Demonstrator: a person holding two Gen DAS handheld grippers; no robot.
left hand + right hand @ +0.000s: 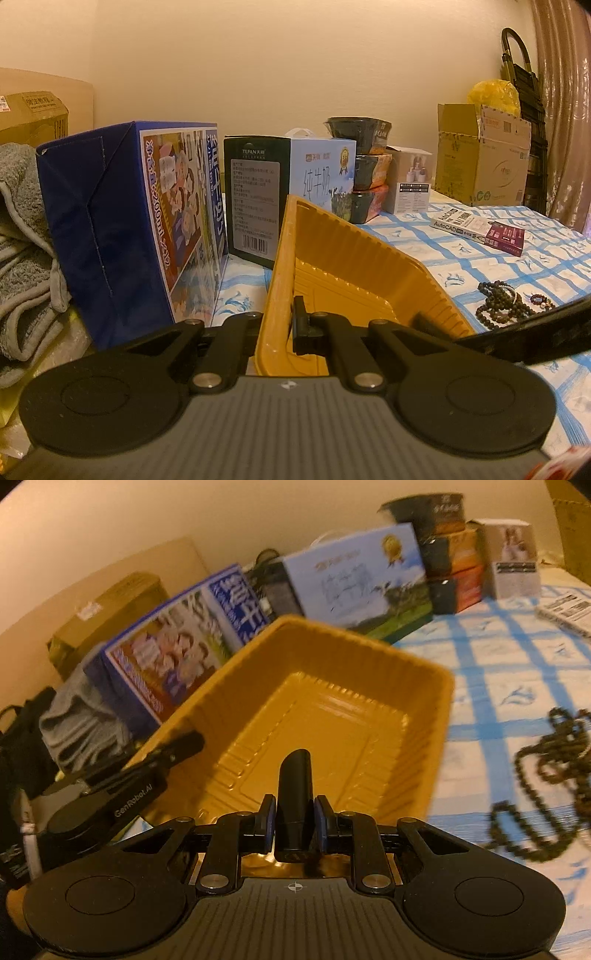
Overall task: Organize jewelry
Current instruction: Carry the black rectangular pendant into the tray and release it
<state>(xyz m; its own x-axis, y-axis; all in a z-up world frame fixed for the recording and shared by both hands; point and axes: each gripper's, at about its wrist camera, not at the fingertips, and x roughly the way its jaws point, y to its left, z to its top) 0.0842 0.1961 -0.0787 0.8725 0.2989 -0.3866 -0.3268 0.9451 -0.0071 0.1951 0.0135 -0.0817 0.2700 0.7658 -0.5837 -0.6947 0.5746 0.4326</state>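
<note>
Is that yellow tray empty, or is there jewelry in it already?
Empty of jewelry: the tray shows bare ribbed floor. The beads lie outside it on the cloth.

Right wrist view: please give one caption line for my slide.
Right tongs hold a black cylinder over the yellow tray; beads lie beside it.

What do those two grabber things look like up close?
Both are mostly black. The left gripper has jointed black arms with silver pins, two round black discs and a ribbed grey body. Seen from the right wrist camera, its side carries white "GenRobot.AI" lettering. The right gripper has the same build, plus blue pads inside its fingers.
</note>
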